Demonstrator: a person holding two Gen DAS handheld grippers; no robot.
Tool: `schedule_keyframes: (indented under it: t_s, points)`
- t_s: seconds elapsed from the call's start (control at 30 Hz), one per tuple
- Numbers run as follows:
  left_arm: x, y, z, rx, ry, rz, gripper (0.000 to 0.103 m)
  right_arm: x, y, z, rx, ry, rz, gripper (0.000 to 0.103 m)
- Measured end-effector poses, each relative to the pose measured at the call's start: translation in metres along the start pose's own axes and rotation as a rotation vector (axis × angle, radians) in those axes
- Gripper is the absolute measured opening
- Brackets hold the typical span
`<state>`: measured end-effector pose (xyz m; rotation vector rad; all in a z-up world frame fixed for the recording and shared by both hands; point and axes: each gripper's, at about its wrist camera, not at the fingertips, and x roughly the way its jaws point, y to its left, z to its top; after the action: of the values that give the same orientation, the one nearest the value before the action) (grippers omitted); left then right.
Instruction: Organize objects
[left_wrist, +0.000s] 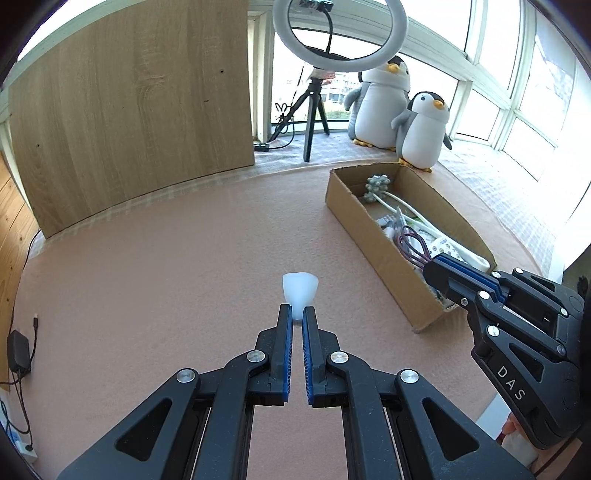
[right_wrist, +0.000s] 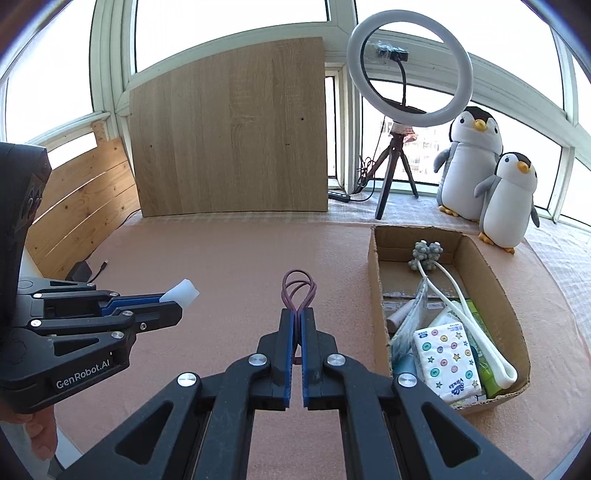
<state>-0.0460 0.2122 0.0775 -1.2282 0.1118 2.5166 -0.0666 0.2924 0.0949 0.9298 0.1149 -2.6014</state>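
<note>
My left gripper (left_wrist: 297, 314) is shut on a small white translucent piece (left_wrist: 300, 290), held above the pink mat. From the right wrist view the same gripper (right_wrist: 176, 301) comes in from the left with the white piece (right_wrist: 181, 291) sticking out of its tips. My right gripper (right_wrist: 297, 314) is shut on a maroon looped cord (right_wrist: 298, 285), whose loops stand up past the fingertips. In the left wrist view the right gripper (left_wrist: 434, 271) hovers over the near end of the cardboard box (left_wrist: 388, 266) with the cord loops (left_wrist: 412, 245) showing.
The cardboard box (right_wrist: 376, 288) holds a tissue pack (right_wrist: 447, 362), a white flexible stalk with a grey knobbly head (right_wrist: 426, 253) and other small items. Behind stand two plush penguins (right_wrist: 508, 199), a ring light on a tripod (right_wrist: 395, 162) and a wooden board (right_wrist: 232, 136). A black charger (right_wrist: 79, 273) lies far left.
</note>
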Motion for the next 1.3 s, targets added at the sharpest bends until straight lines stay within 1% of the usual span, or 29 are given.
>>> schedule_keyframes:
  t_s: [0.27,0.47,0.67,1.0,1.07,1.1,1.13,1.17,1.2,1.23,1.27,1.3]
  points:
    - [0.032,-0.079,0.044,0.133,-0.022,-0.124,0.005,-0.023,-0.072,-0.017,0.106,-0.001,-0.14,0.003]
    - [0.062,-0.119,0.077,0.182,-0.027,-0.169,0.005,-0.026,-0.118,-0.021,0.157,0.0,-0.207,0.003]
    - [0.087,-0.137,0.097,0.185,-0.018,-0.18,0.005,-0.018,-0.144,-0.009,0.163,-0.019,-0.232,0.003]
    - [0.11,-0.138,0.104,0.176,0.009,-0.175,0.007,0.002,-0.164,0.001,0.169,-0.022,-0.228,0.003]
    - [0.113,-0.136,0.104,0.171,0.013,-0.165,0.013,0.005,-0.165,0.0,0.17,-0.018,-0.228,0.004]
    - [0.116,-0.135,0.103,0.163,0.014,-0.148,0.027,0.007,-0.166,0.0,0.174,-0.013,-0.238,0.004]
    - [0.119,-0.134,0.101,0.16,0.023,-0.117,0.049,0.01,-0.167,-0.002,0.181,-0.004,-0.252,0.007]
    - [0.12,-0.132,0.1,0.153,0.024,-0.092,0.059,0.014,-0.169,-0.003,0.187,0.02,-0.249,0.023]
    - [0.118,-0.129,0.099,0.144,0.008,-0.086,0.072,0.016,-0.17,-0.005,0.189,0.033,-0.25,0.032]
    - [0.115,-0.126,0.099,0.143,-0.012,-0.097,0.075,0.014,-0.169,-0.007,0.19,0.022,-0.263,0.047]
    - [0.112,-0.125,0.099,0.15,-0.024,-0.102,0.075,0.011,-0.168,-0.009,0.191,0.01,-0.267,0.049]
    - [0.11,-0.125,0.098,0.156,-0.028,-0.096,0.075,0.009,-0.167,-0.01,0.191,0.011,-0.265,0.049]
